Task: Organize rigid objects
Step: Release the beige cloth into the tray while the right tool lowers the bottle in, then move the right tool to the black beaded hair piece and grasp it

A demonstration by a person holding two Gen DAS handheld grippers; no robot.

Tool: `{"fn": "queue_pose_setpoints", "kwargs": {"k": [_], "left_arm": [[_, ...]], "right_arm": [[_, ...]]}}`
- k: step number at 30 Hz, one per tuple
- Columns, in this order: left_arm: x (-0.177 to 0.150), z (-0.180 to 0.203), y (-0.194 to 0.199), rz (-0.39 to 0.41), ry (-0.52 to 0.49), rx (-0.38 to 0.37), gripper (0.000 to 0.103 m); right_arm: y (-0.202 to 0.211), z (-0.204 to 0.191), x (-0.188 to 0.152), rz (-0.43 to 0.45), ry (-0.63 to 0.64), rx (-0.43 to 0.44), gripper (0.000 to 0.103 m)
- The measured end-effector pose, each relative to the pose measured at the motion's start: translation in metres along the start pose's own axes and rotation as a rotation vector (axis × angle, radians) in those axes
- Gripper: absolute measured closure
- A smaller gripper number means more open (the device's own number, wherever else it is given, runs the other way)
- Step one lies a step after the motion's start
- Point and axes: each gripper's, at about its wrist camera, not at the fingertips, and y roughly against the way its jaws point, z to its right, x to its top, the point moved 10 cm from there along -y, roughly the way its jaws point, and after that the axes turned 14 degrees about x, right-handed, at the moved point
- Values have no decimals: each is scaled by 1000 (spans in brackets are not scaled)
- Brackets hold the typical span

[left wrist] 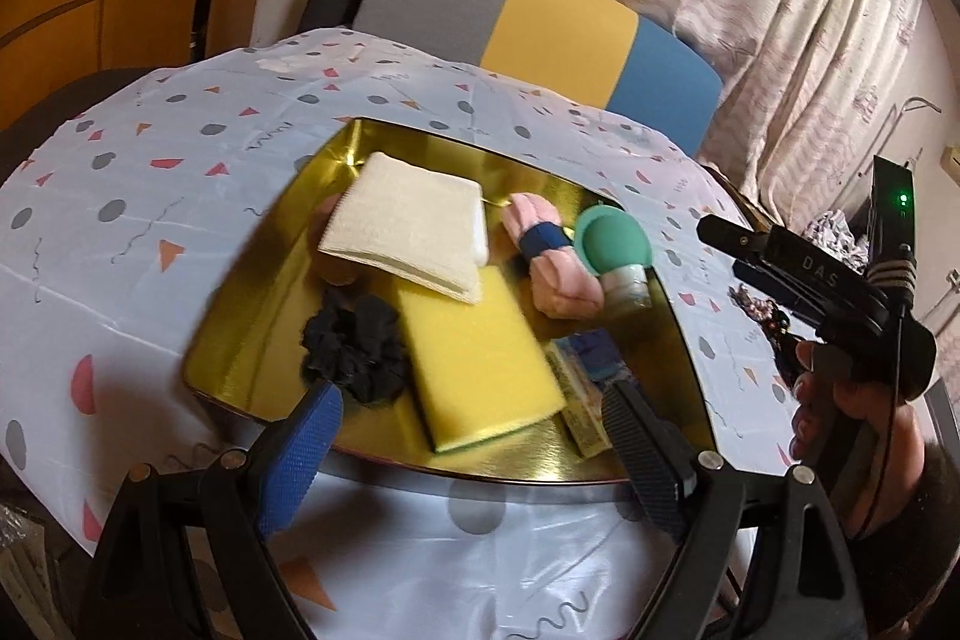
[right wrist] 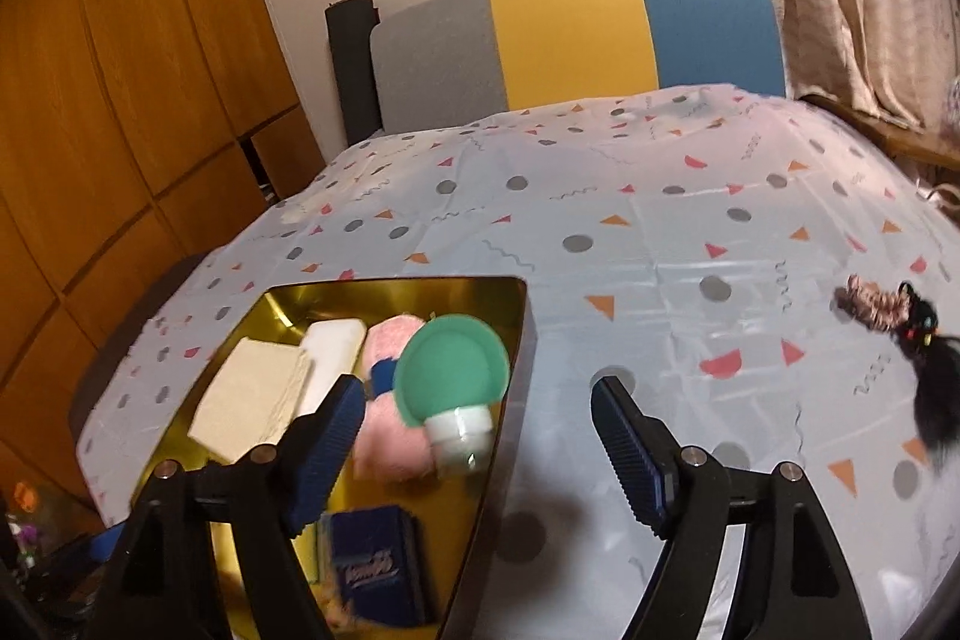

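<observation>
- Green-top bottle (right wrist: 453,388) lies in the gold tray (right wrist: 516,340), near its right edge, next to the pink soft roll (right wrist: 390,436).
- Bottle looks hard, light, prob. smooth plastic, so it may slip. Best to grab the clear body under the cap, not the wide green top.
- Right hand-held gripper (right wrist: 480,451): jaws wide apart, nothing btw them.
- Left hand-held gripper (left wrist: 474,454): wide apart too, holds nothing, over the yellow sponge (left wrist: 474,358).
- Tray sits on the bench (right wrist: 660,250).

One gold tray (left wrist: 252,334). In it:
- white folded cloth (left wrist: 402,232): 1
- yellow sponge (left wrist: 474,358): 1
- black scrunchie (left wrist: 354,346): 1
- pink plush roll (left wrist: 555,268): 1
- green-capped bottle (left wrist: 615,250): 1
- blue box (right wrist: 375,568): 1

Near counter's right edge: patterned scrunchie (right wrist: 870,307), 1.
</observation>
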Motion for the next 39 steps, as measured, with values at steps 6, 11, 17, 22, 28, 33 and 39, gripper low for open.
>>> {"fn": "queue_pose_setpoints", "kwargs": {"k": [6,11,17,22,28,33,39], "left_arm": [[-2,11,5,6,-30,1,14],[-4,21,9,3,-39,-37,14],[-8,47,12,-9,-83,-79,14],[-8,70,14,-5,-145,-80,14],[-5,107,10,-13,-205,-95,14],[-10,147,3,-47,-284,-114,14],[-23,191,-3,-82,-368,-146,14]], "right_arm": [[11,-5,-22,-18,-5,12,23],[16,0,-41,-50,7,1,22],[27,33,-61,-112,-1,-82,22],[39,76,-80,-184,-45,-135,22],[72,138,-92,-189,-103,-213,22],[100,194,-91,-199,-130,-277,21],[129,262,-49,-116,-122,-376,20]]}}
